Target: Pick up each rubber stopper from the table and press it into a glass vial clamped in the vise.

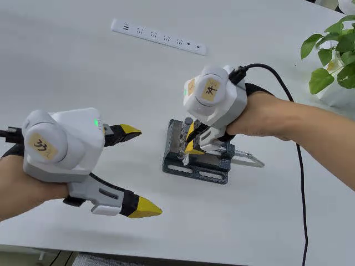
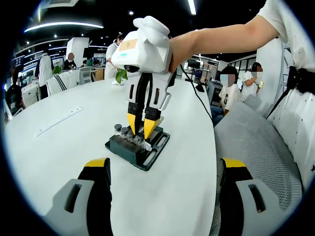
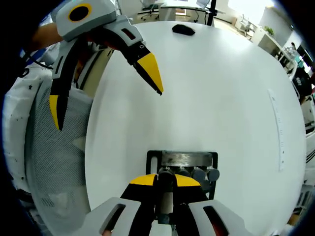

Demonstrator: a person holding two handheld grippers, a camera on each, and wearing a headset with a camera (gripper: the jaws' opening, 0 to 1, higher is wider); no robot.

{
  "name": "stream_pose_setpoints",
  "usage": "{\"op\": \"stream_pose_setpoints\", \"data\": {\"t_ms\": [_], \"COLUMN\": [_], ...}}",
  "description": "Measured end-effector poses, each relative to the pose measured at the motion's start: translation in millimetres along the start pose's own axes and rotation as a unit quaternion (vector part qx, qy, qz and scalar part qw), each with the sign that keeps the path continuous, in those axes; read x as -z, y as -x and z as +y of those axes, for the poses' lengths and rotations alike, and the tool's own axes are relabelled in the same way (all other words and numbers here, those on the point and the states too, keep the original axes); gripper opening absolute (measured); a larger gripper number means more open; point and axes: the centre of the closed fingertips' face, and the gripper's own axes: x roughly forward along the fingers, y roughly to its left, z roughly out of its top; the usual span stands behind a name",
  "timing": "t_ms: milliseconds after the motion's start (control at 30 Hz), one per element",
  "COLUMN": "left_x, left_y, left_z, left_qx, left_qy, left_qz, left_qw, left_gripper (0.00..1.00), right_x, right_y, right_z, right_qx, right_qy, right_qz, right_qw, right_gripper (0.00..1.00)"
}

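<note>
- Head view: two grippers over one white counter (image 1: pixel 83 72), each held in a hand.
- Left gripper (image 1: pixel 137 169): lower left, hanging above bare counter, well apart from the vise. Its two yellow-tipped jaws are spread wide with nothing between them. The left gripper view shows the same wide gap.
- Right gripper (image 1: pixel 192 141): directly over the one vise (image 1: pixel 194 169), pointing down into it.
- Right gripper view: the jaws are drawn in to a narrow gap and clamped on the top of the end vial (image 3: pixel 165 174). Can't tell whether the pads bear on rubber or on glass.
- Vials (image 3: pixel 182 173): four counted, upright in one row in the vise. One is between the jaws and three are beside it.
- Rubber stoppers (image 3: pixel 198 173): three grey tops counted on the three free vials. The fourth top is hidden by the jaws.
- Vise: dark, one unit, flat on the counter near its middle, with one metal handle sticking out on the side toward the right arm.
- One white power strip (image 1: pixel 158 36) lies far across the counter, well apart from the vise.
- One black cable (image 1: pixel 299 160) runs from the right gripper along the arm and off the near edge.
- One green plant (image 1: pixel 333 47) stands at the far right corner.
- One small dark object (image 3: pixel 183 29) sits at the far edge. Can't tell what it is.
- Left gripper view: several people (image 2: pixel 224 103) are in the background.
</note>
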Motion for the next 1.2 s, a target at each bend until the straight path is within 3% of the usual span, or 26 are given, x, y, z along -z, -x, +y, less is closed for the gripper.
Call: {"op": "stream_pose_setpoints", "data": {"t_ms": [433, 767, 1200], "left_x": [1.4, 2.6, 0.7], "left_y": [-1.0, -1.5, -2.6], "left_z": [-0.9, -0.4, -2.3], "left_qx": [0.001, 0.003, 0.003], "left_qy": [0.000, -0.001, -0.001], "left_qz": [0.002, 0.003, 0.003], "left_qw": [1.0000, 1.0000, 1.0000], "left_gripper": [0.90, 0.89, 0.90], "right_x": [0.1, -2.0, -1.9], "right_y": [2.4, 17.3, 12.9], "right_z": [-1.0, -2.5, 1.1], "right_qx": [0.007, 0.017, 0.012], "right_qy": [-0.008, -0.018, -0.025], "right_qz": [-0.009, -0.035, -0.049], "right_qw": [0.9999, 0.9991, 0.9984], "right_gripper": [0.10, 0.08, 0.05]}}
